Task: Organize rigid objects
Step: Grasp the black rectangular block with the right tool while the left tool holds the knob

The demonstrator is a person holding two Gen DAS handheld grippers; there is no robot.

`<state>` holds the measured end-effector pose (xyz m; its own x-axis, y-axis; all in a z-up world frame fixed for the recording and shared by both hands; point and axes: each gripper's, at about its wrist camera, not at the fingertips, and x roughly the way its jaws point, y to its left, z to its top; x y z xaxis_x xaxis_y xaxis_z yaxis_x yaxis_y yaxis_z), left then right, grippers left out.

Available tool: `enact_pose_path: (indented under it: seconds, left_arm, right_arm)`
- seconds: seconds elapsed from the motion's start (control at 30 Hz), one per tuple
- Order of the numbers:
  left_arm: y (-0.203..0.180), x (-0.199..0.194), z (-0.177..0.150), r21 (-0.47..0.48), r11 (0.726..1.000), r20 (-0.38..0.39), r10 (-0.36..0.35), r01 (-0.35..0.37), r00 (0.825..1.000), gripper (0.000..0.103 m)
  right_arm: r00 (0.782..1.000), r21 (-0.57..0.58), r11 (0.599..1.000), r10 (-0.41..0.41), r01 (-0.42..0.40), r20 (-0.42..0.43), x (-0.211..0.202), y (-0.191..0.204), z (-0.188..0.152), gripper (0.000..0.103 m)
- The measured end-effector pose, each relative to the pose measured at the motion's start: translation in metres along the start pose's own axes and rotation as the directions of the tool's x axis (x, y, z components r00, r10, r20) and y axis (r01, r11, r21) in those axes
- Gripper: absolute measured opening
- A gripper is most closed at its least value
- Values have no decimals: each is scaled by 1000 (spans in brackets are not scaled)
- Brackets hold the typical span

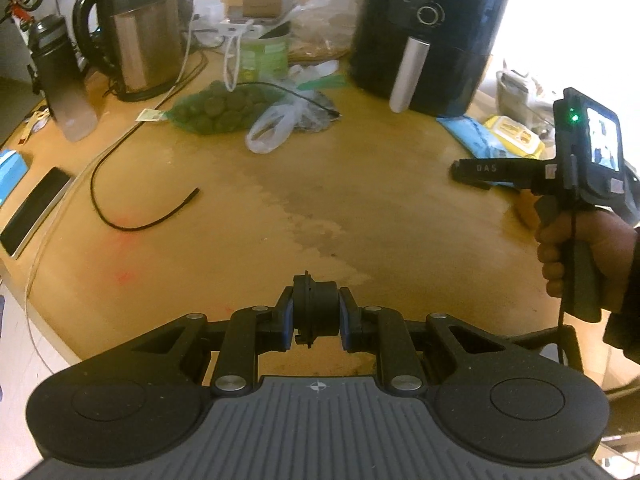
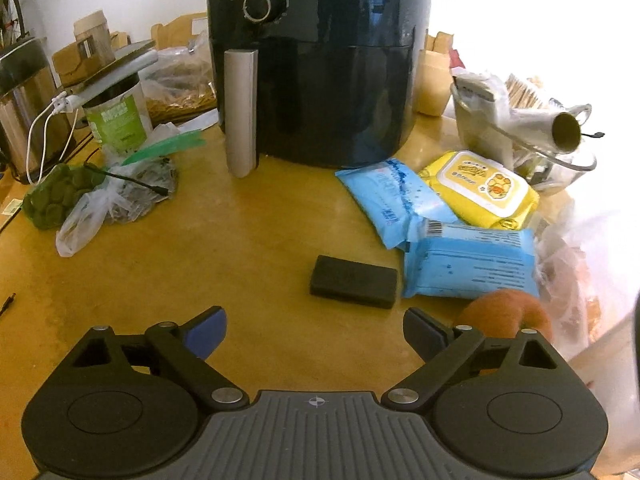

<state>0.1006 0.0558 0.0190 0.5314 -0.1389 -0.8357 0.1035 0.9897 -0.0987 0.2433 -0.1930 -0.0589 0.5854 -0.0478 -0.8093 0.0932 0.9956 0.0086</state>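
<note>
While a small black plastic part [image 1: 316, 312] is pinched in the left gripper [image 1: 316, 318], the flat black block [image 2: 353, 286] before the air fryer [image 2: 320, 60] looks stiff and light, best taken across its short sides by the right gripper [image 2: 314, 334], whose fingers stand wide apart and empty.

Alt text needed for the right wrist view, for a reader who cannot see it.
The right gripper hangs open over a yellow-brown table, its fingers empty, aimed toward a flat black block. Behind the block lie blue wipe packs and a yellow wipe pack, with a black air fryer at the back.
</note>
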Motion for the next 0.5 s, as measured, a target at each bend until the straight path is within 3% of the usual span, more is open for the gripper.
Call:
enact_pose_path:
  seconds: [0.5]
  left_arm:
    - [1,4,6,-7,1000,-21,-4,4,1000,22]
  right_arm:
    - [998,-13,999,-51,52,26,27,2,-2,96]
